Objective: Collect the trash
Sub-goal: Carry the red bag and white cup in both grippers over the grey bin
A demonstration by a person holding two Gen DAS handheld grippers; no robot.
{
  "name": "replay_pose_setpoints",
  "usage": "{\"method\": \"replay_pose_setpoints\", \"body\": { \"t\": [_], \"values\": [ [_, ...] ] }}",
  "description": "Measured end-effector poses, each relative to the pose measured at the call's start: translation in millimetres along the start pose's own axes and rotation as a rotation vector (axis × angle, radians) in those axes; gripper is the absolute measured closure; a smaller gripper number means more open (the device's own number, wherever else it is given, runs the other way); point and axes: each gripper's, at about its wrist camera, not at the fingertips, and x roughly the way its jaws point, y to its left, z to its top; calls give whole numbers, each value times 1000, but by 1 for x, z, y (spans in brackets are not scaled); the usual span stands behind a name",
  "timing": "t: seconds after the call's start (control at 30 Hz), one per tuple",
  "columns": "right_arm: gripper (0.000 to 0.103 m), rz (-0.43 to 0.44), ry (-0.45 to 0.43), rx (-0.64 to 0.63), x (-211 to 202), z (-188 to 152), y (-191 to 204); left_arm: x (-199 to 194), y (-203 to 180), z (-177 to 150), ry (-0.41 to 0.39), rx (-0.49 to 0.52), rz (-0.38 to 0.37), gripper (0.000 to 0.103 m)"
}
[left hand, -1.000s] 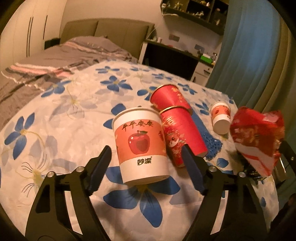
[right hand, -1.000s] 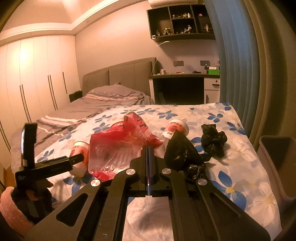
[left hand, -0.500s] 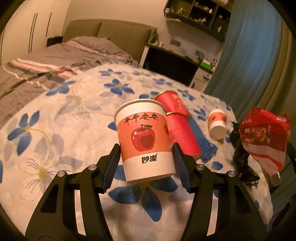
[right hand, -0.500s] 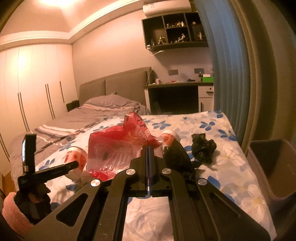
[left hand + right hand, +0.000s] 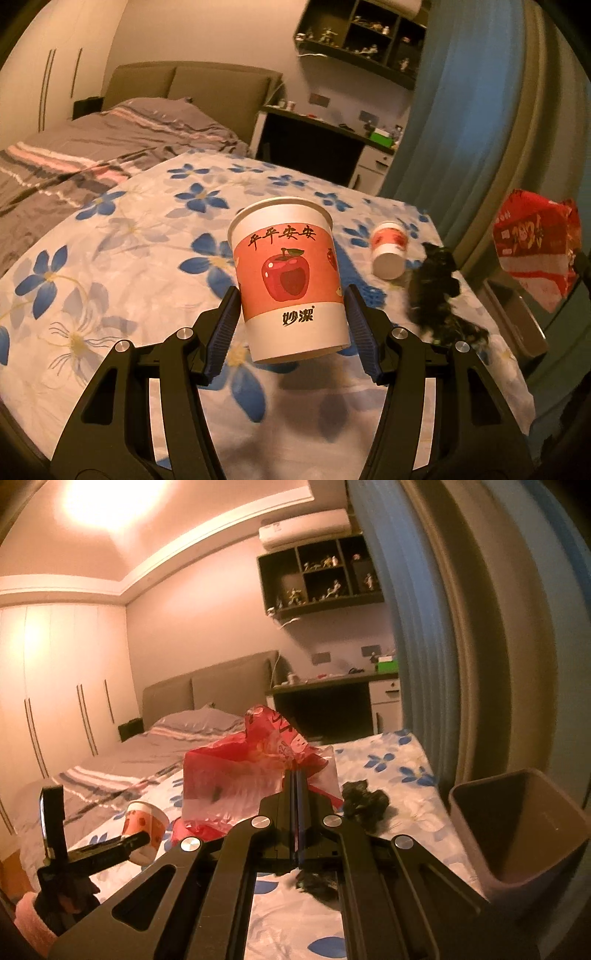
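- The trash bin (image 5: 517, 834) stands beside the right edge of the bed (image 5: 129, 258), its mouth open; the part of its inside that shows is dark and bare.
- The apple-print paper cup (image 5: 290, 280) is upright, mouth up, lifted clear of the flowered cover; its inside is out of sight.
- Cups, counted: two in the left wrist view. The second paper cup (image 5: 388, 254) lies tipped on the bed, its base toward the camera, well apart from the held one.
- One red plastic bag (image 5: 255, 775) hangs in the air to the right, above the bed's edge near the bin.
- Crumpled black trash shows in two spots: one black wad (image 5: 364, 801) on the cover beyond the right gripper, another black clump (image 5: 319, 884) just under it.
- Left gripper (image 5: 291, 328): parted to cup width, both pads pressed against the lower sides of the apple-print paper cup, carrying it.
- Right gripper (image 5: 297, 794): jaws pressed together with no gap showing, pinching an edge of the red plastic bag, which bulges up ahead of them.
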Motion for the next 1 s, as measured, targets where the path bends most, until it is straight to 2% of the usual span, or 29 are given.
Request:
{"method": "replay_pose_setpoints", "body": {
  "t": [0.67, 1.0],
  "values": [
    [101, -139, -38, 44, -30, -7, -59, 4, -111, -4, -20, 165, -176, 46],
    [101, -239, -58, 67, -44, -9, -101, 20, -191, -5, -17, 257, -314, 46]
  ]
}}
